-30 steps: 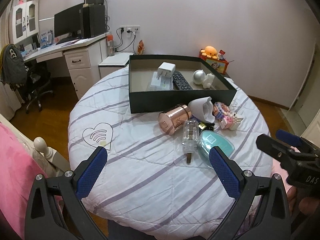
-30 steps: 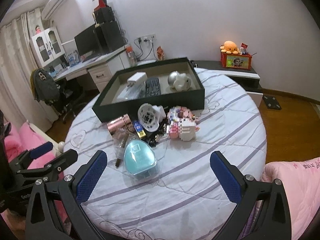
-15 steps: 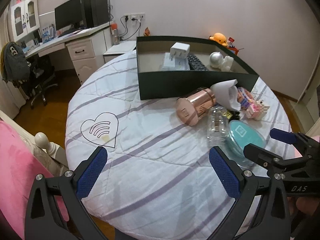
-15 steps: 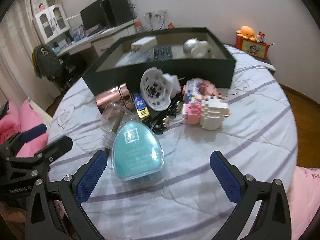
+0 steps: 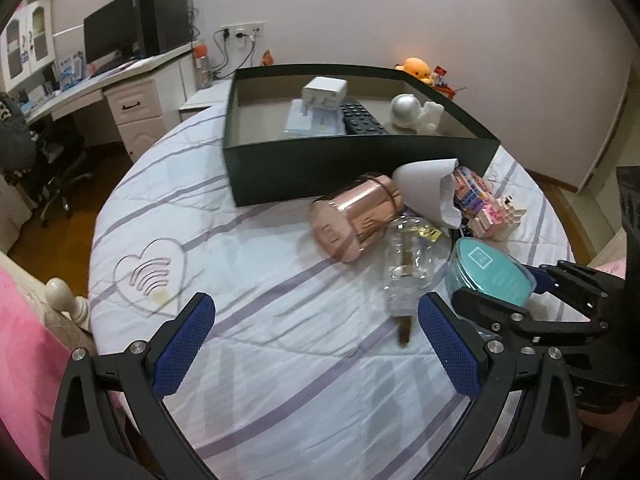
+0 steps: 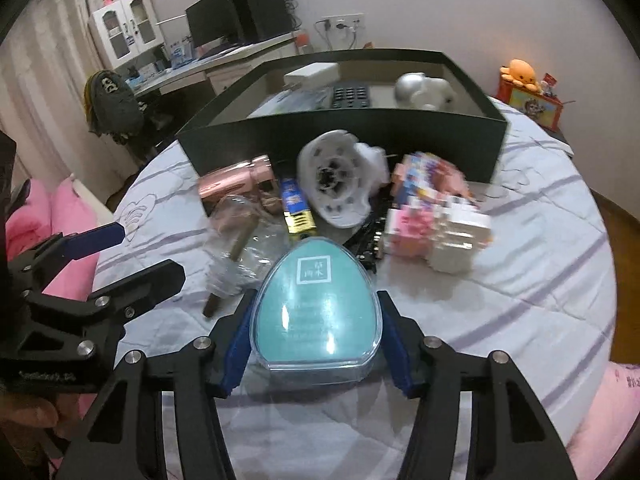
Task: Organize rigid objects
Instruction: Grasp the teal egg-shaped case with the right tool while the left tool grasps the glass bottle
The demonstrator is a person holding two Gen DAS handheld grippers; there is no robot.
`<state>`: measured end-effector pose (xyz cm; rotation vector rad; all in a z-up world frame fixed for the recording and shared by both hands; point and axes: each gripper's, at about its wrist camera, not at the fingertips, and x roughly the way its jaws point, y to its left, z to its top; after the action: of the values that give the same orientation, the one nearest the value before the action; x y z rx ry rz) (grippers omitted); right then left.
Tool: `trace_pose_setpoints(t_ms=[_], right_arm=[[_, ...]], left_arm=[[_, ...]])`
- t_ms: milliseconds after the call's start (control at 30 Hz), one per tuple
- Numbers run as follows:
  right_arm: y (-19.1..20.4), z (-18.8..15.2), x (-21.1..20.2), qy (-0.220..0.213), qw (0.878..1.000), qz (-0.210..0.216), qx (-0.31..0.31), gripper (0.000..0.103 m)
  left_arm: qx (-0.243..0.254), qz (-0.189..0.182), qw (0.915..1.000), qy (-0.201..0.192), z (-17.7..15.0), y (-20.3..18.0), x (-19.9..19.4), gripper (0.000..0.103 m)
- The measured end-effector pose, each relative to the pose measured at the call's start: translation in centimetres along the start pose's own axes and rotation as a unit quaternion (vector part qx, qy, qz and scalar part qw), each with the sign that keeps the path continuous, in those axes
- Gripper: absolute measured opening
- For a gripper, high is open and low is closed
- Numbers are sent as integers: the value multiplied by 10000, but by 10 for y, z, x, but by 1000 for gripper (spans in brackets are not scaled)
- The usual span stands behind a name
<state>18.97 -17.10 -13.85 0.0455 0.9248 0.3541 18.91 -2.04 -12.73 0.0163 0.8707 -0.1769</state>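
Right gripper (image 6: 316,344) at lower centre is closing on the teal egg-shaped case (image 6: 316,308); pads look to be touching its sides. I'd grip its widest part, then lift straight up. Left gripper (image 5: 316,344) hangs wide open and empty.

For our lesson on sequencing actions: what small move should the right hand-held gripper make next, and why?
Probably finish closing: the right hand-held gripper straddles the teal egg-shaped case, jaws closing on its sides. Then lift it toward the dark open box.

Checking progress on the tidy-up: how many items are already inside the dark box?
4: white charger at the back, flat packet before it, remote mid-box, silver-and-white figure beside it. Others may hide behind the box wall.
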Motion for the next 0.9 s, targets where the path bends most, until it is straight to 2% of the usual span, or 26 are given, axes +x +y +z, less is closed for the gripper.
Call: trace_pose_setpoints(t_ms=[100, 267, 333, 367, 433, 467, 500, 533, 567, 600, 900], right_arm=[[-11, -2, -6, -58, 9999, -57, 134, 58], [-30, -1, -13, -103, 9992, -179, 339, 58], [-36, 0, -14, -116, 9989, -188, 413, 58], [-38, 0, -14, -118, 9988, -183, 435, 58], [-41, 1, -14, -119, 9986, -120, 496, 58], [-42, 1, -14, -123, 9985, -94, 522, 58], [-42, 1, -13, -122, 9984, -80, 538, 58], [-43, 1, -13, -123, 9984, -71, 549, 58], [-43, 1, -13, -121, 9983, -65, 560, 58], [-43, 1, -13, -117, 9983, -71, 564, 58], [-36, 1, -17, -136, 9981, -41, 604, 58]], left_arm=[[33, -232, 9997, 27, 4, -10, 5, 103], [6, -393, 9991, 130, 12, -22, 22, 102], [-47, -399, 9988, 273, 14, -24, 34, 98], [-77, -438, 9984, 349, 14, -25, 40, 91], [-101, -404, 9983, 398, 14, -28, 48, 83], [-47, -339, 9989, 330, 15, -30, 48, 70], [-38, -339, 9989, 329, 16, -30, 48, 65], [-71, -413, 9986, 315, 17, -29, 47, 53], [-141, -464, 9983, 328, 19, -26, 47, 36], [-208, -605, 9973, 360, 19, -23, 46, 30], [-306, -702, 9966, 315, 8, -7, 27, 30]])
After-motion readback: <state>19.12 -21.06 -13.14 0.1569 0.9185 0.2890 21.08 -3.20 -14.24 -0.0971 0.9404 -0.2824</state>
